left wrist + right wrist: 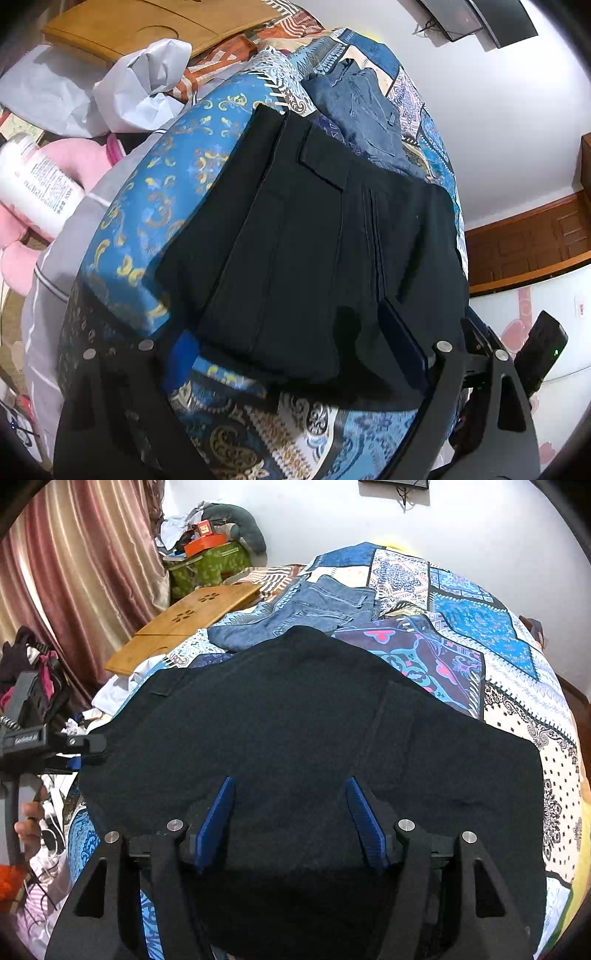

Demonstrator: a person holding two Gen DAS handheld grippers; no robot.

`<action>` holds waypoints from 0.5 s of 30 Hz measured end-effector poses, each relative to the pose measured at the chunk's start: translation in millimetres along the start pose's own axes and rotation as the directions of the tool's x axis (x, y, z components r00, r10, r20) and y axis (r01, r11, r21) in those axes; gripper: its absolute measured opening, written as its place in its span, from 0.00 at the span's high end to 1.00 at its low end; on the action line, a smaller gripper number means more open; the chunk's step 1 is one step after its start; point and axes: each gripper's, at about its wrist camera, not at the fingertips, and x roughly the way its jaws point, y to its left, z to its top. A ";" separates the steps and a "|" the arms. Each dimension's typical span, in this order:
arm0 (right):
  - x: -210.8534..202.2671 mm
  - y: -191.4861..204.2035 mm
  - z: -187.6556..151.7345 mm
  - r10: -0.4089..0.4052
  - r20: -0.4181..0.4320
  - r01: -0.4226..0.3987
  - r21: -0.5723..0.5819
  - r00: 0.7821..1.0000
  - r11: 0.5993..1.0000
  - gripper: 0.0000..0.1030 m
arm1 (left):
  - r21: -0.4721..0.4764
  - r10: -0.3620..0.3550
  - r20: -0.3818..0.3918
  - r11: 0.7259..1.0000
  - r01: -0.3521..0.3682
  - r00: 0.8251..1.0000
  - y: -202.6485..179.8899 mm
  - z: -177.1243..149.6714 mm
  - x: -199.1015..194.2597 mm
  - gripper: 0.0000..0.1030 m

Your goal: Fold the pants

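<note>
up close, left gripper (295,369) spread wide, blue pads apart, straddling the near edge of the black pants (314,240), nothing pinched between the fingers. right gripper (291,823) likewise parted, both blue pads (216,819) angled over the dark cloth, low over the pants (295,720), contact impossible to judge. pants folded into a broad dark slab, flat on the patterned bedspread (498,646), a flapped pocket (325,162) facing up toward the far side of the slab. beyond the pants, toward the wall, a pair of blue jeans (314,609) crumpled on the same bedspread, just touching the far edge of the black cloth. off the far-left corner of the pants, a wooden lap tray (184,624) resting at the bed's edge. left of the pants in the left wrist view, a white bottle (33,184) against something soft and pink (22,240), with crumpled white paper (144,85) past them.
</note>
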 end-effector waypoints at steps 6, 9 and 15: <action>-5.1 -1.0 -0.5 0.013 0.010 -0.013 0.015 1.000 1.000 0.41 | 0.127 0.154 0.028 0.980 -0.156 0.988 -14.9 -1.4 -3.7 0.65; -13.4 -5.4 -1.7 0.014 0.026 -0.014 0.025 1.000 1.000 0.41 | 0.192 0.235 0.087 0.949 -0.248 0.968 -27.3 -2.6 -13.0 0.78; -41.4 -30.6 -4.3 -0.017 0.086 0.010 0.083 0.996 0.997 0.41 | 0.289 0.256 0.234 0.903 -0.319 0.938 -70.4 6.3 -44.4 0.83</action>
